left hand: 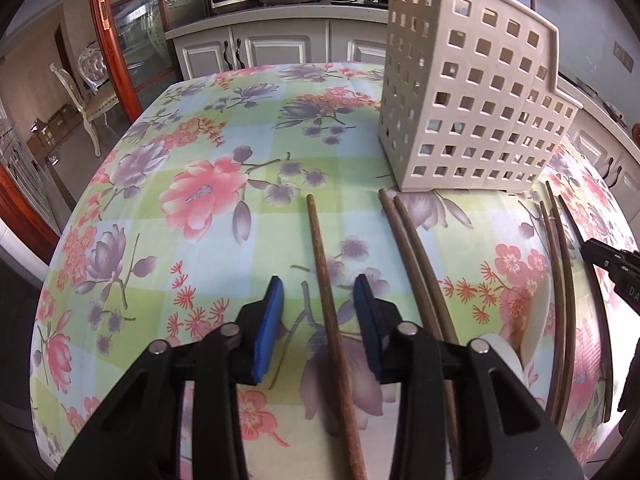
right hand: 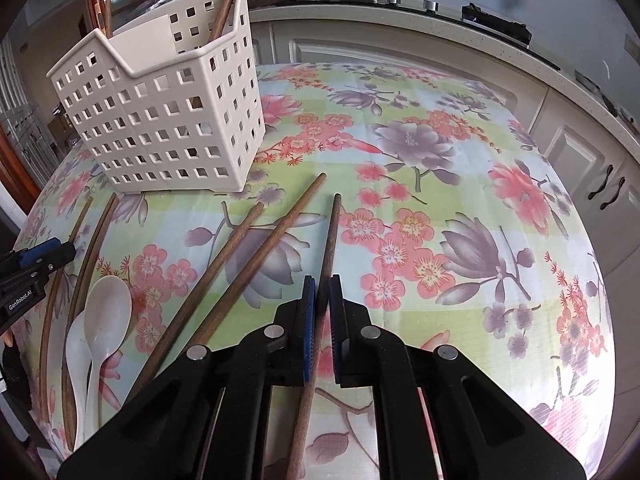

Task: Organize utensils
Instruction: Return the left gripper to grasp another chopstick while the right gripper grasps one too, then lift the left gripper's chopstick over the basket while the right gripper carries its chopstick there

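We have the right gripper [right hand: 324, 304] lined up along 1 brown chopstick [right hand: 320, 312], its blue pads nearly closed on the shaft, so we read it as gripping or just about to; the stick runs between the pads, its far tip resting on the floral tablecloth [right hand: 440, 200]. Holding it lengthwise like this should let us tip it upright later without regripping. The left gripper [left hand: 320, 320] hangs wide open with nothing held, straddling another chopstick [left hand: 324, 280] that lies flat on the cloth between its pads, presumably readied for the next pick. The white perforated caddy [right hand: 168, 120] stands at the far side of the table, and 2 chopsticks [right hand: 228, 4] already lean inside it, so we judge the sorting partly done. Left on the cloth are 2 more loose chopsticks [right hand: 240, 264], a further curved pair [right hand: 86, 264] by the edge, and 2 white spoons [right hand: 104, 312] nested together.
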